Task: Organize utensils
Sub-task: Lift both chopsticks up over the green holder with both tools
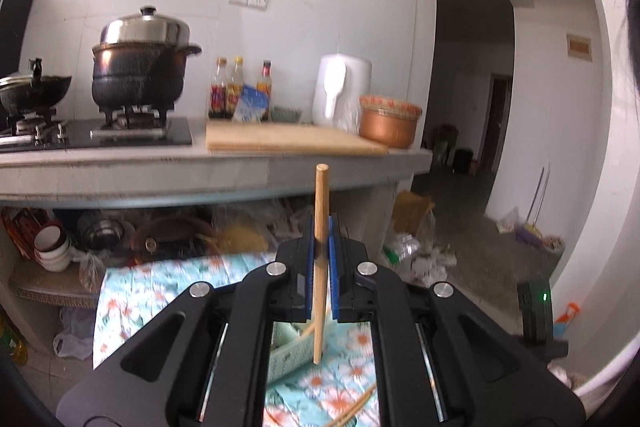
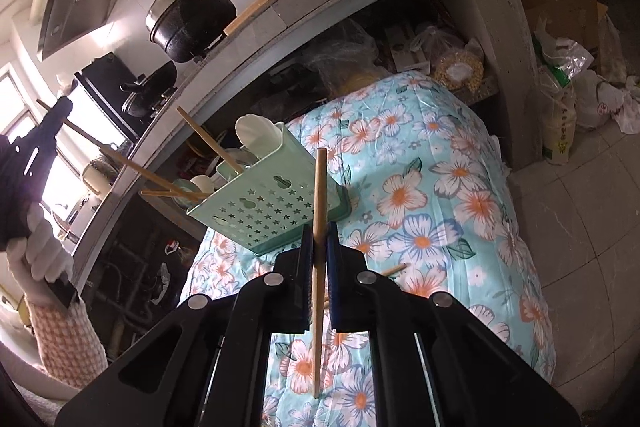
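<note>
My left gripper [image 1: 321, 223] is shut on a wooden chopstick [image 1: 321, 195], which it holds upright above the floral cloth [image 1: 160, 291]. In the right wrist view that gripper [image 2: 60, 115] hangs high at the left in a gloved hand [image 2: 44, 251], its chopstick [image 2: 104, 147] slanting down towards the holder. My right gripper [image 2: 319, 231] is shut on a second chopstick [image 2: 319, 187], just in front of the mint-green perforated holder [image 2: 260, 215]. The holder contains a white spoon [image 2: 256, 135] and other chopsticks [image 2: 208, 139]. A loose chopstick [image 2: 394, 270] lies on the cloth.
A concrete counter [image 1: 200, 167] behind the table carries a gas hob, two pots [image 1: 140, 75], sauce bottles, a cutting board [image 1: 288, 143], a white kettle and a copper bowl [image 1: 388, 127]. Bowls and bags fill the shelf below. Sacks and boxes [image 2: 560, 107] stand on the floor at the right.
</note>
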Available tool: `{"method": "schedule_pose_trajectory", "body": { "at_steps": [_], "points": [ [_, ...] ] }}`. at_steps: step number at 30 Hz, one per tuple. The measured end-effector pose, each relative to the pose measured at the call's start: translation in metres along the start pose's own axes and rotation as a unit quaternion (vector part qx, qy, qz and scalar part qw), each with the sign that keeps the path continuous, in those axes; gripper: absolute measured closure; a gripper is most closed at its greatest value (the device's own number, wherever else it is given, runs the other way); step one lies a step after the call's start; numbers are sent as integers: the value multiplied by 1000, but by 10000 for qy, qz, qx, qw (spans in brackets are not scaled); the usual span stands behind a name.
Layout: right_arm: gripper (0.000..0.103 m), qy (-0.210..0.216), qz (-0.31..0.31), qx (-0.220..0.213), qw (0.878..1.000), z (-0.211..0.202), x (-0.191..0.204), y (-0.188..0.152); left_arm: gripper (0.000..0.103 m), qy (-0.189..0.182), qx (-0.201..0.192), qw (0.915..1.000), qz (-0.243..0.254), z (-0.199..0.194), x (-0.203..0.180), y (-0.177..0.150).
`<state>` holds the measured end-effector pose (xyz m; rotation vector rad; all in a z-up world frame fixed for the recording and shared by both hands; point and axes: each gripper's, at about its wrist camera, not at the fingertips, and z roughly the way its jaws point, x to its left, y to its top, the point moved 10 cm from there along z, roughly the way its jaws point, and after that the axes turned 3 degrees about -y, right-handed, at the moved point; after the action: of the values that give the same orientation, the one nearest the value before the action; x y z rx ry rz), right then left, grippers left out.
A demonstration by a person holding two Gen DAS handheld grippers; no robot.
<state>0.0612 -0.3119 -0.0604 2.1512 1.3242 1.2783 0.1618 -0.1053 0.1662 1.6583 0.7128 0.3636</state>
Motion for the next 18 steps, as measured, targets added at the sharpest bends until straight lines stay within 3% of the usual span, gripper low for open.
{"method": "schedule_pose_trajectory", "body": {
  "at_steps": [5,8,14,18],
  "points": [
    [96,12,22,-17,10000,-2,-3,2,98,231,-389,9989,98,-7,10,31],
    [96,22,39,-2,10000,-1,-4,3,98,403,-419,9982,138,0,19,35],
    [97,26,28,47,10000,3,-4,4,98,941,-155,9951,279,40,41,9],
    [96,9,63,76,10000,5,-7,5,98,1060,33,9943,127,67,60,-10]
  ]
}}
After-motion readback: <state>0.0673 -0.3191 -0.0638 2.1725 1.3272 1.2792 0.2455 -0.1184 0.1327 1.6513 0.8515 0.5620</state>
